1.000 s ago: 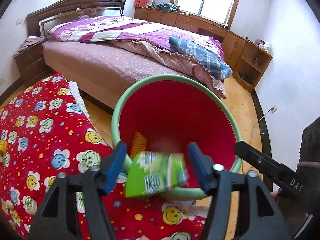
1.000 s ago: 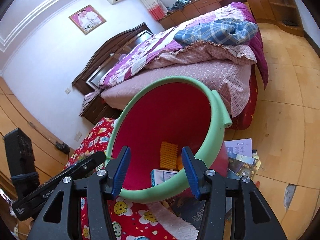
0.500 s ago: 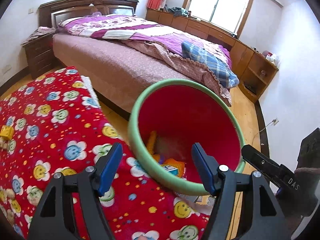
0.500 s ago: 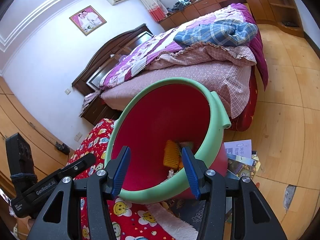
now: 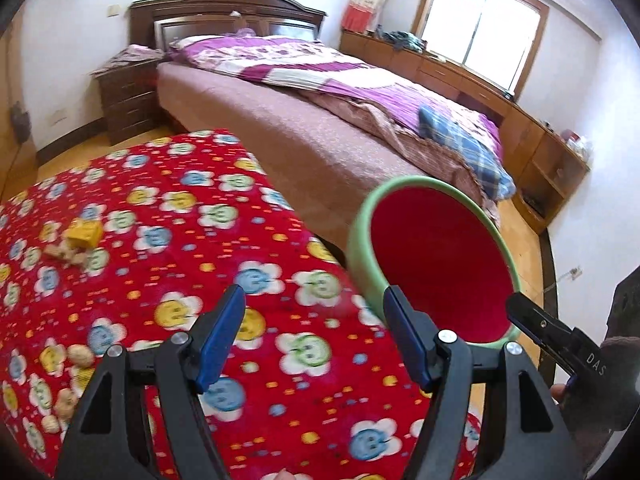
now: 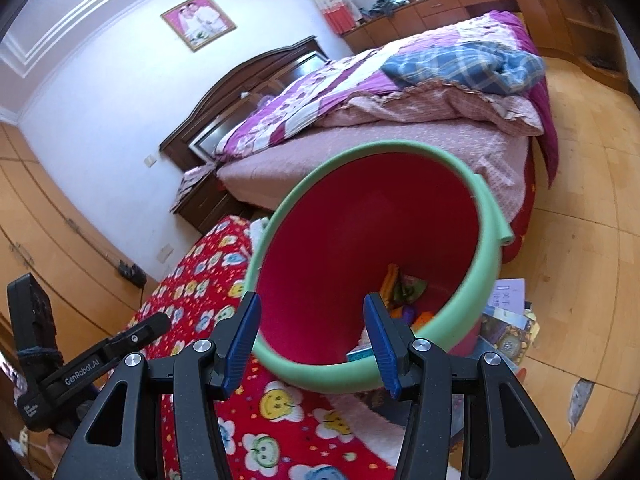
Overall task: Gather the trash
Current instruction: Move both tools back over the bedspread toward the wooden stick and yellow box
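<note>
Lighting: you work in bright daylight. In your left wrist view it enters through the window [image 5: 486,28] at one o'clock, whose panes are blown out to white.

Glare: the white wall [image 5: 600,128] at three o'clock is washed pale; the wooden floor [image 6: 580,184] in your right wrist view shines at three o'clock.

Shadows: soft and faint throughout.

Blur: your left view smears the red blanket [image 5: 168,248] and the bin [image 5: 362,240]; your right view is sharper.

Distortion: both views bow straight lines, and dark lens corners ring each frame.
</note>
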Available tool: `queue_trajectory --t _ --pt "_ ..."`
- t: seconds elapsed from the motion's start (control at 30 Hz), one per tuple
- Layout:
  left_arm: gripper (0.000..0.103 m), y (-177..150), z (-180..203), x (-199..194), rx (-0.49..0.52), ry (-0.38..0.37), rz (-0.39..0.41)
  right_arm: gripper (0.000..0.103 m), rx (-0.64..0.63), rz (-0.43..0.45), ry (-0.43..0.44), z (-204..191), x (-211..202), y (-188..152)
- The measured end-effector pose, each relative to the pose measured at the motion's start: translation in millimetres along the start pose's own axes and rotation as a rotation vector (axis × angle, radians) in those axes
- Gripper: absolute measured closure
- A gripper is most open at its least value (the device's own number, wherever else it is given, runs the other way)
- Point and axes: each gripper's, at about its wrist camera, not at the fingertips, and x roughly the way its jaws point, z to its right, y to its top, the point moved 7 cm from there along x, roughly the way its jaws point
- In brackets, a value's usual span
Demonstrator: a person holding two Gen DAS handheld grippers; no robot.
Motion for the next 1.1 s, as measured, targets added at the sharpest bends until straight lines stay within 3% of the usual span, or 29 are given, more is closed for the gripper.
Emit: queue_trajectory --t 0.83,1.1 --pt "0.032 6 -170 -57 -0.236 0.257 0.064 0.047 -0.22 -0.141 0.116 -139 66 -15" --pt "0.032 10 -211 -56 -0.289 0.306 0.045 0.047 -0.29 -0.18 0.153 -184 99 -21"
